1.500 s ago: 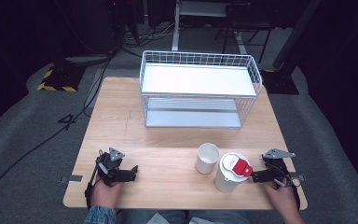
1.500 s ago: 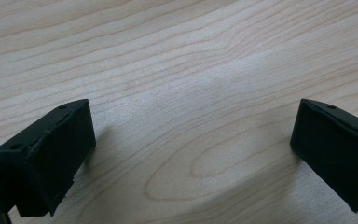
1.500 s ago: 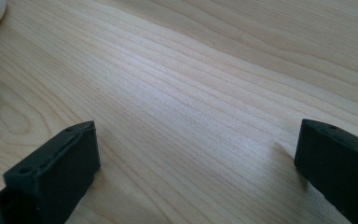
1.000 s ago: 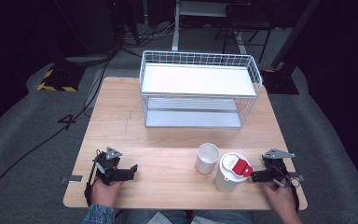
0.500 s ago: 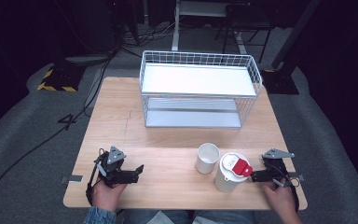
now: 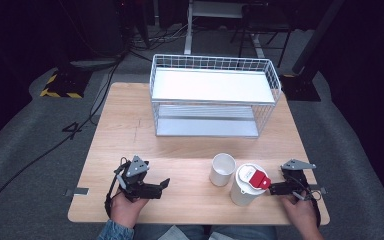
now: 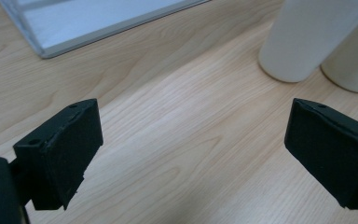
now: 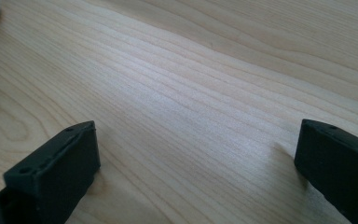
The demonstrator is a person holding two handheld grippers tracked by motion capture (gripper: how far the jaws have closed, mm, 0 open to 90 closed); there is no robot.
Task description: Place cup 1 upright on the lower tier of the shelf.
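Observation:
A white cup [image 6: 223,169] stands open side up near the table's front, with a white tub [image 6: 246,186] bearing a red-tabbed lid right beside it. My left gripper [image 6: 160,187] rests on the wood at the front left, pointing right toward the cup [image 7: 307,37] and tub [image 7: 354,60]. It [image 7: 193,149] is open, with nothing but bare wood between the jaws. My right gripper [image 6: 274,188] lies at the front right, its jaws close to the tub's right side. It [image 8: 196,168] is also open and holds nothing.
A white wire rack [image 6: 212,95] with an upper shelf and a lower base [image 7: 98,21] occupies the back half of the wooden table [image 6: 130,130]. Bare wood lies between the left gripper and the cup. Dark floor and cables surround the table.
My left gripper has shifted slightly right and turned a little toward the cup. The right gripper, cup and tub have stayed put.

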